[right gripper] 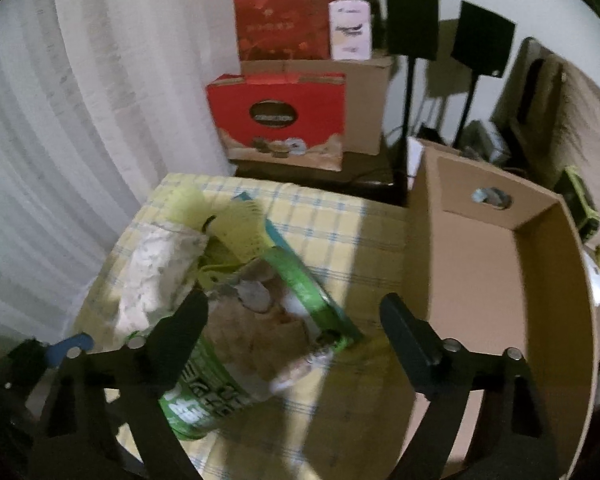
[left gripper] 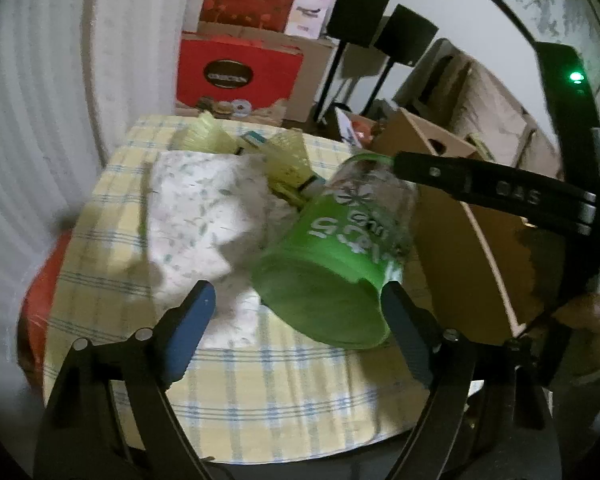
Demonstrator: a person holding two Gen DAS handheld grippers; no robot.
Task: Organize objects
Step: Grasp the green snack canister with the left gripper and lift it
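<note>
Table (right gripper: 332, 216) w/ yellow-blue check cloth holds everything. Cardboard box (right gripper: 556, 320), open top, sits on its right side, round hole in the far wall. Behind table: red gift boxes (right gripper: 276, 120) stacked w/ brown cartons, two black speakers (right gripper: 412, 16) on stands, white curtain (right gripper: 60, 120) at left. On the cloth, left-centre: crumpled white floral bag (left gripper: 196, 216), yellow combs (right gripper: 240, 232) and a teal-edged flat pack (right gripper: 300, 272) in a heap at the far end. Green-and-clear jar (left gripper: 332, 260) lies tilted, green base toward left gripper (left gripper: 296, 320); that gripper's jaws stand wide, jar base just by the right finger, contact unclear. Right gripper (right gripper: 292, 328) also wide apart, nothing pinched; jar sits below its left finger. Its black arm crosses over the jar mouth in the left wrist view, box right behind.
</note>
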